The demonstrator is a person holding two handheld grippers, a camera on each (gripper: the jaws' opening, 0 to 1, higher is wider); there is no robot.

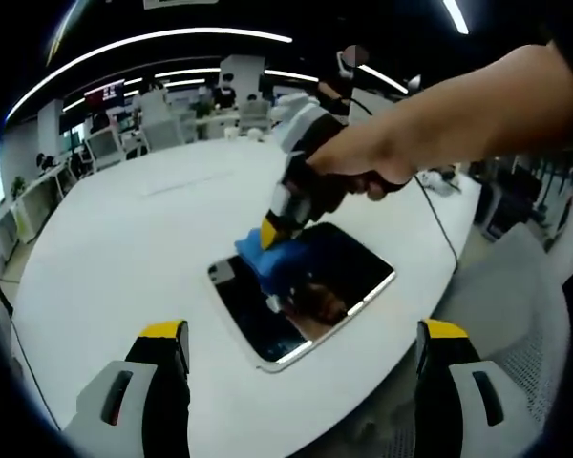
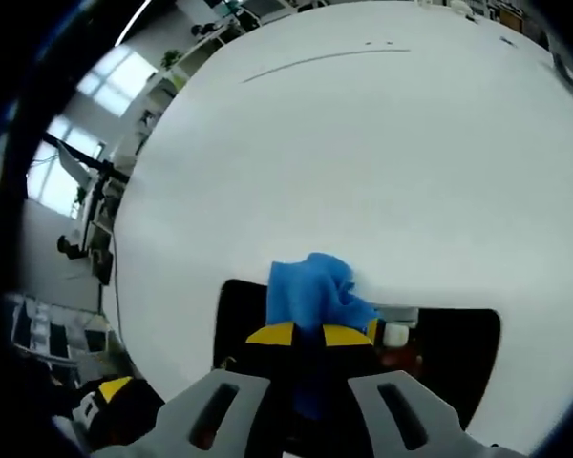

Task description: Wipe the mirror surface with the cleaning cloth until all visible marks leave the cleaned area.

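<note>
- The mirror [image 1: 306, 291] lies flat on the white table [image 1: 124, 248], near the table's edge closest to the person, its dark glass reflecting the scene above it.
- The right gripper [image 1: 267, 232] comes down onto the mirror's far corner in the left gripper view, held by a hand [image 1: 363, 157] whose arm reaches in from the right.
- The blue cleaning cloth [image 1: 272, 256] is clamped between its yellow-tipped jaws and pressed against the glass at that corner.
- In the right gripper view, the right gripper [image 2: 308, 336] has its jaws drawn together on the cleaning cloth [image 2: 310, 291], which bunches up above the tips and overlaps the mirror's [image 2: 458, 353] far rim onto the table [image 2: 363, 143].
- The left gripper [image 1: 301, 336] hovers above the table's near edge, its jaws spread wide apart with nothing between them, framing the mirror.
- Desks and chairs [image 1: 105, 143] stand beyond the table's far edge.
</note>
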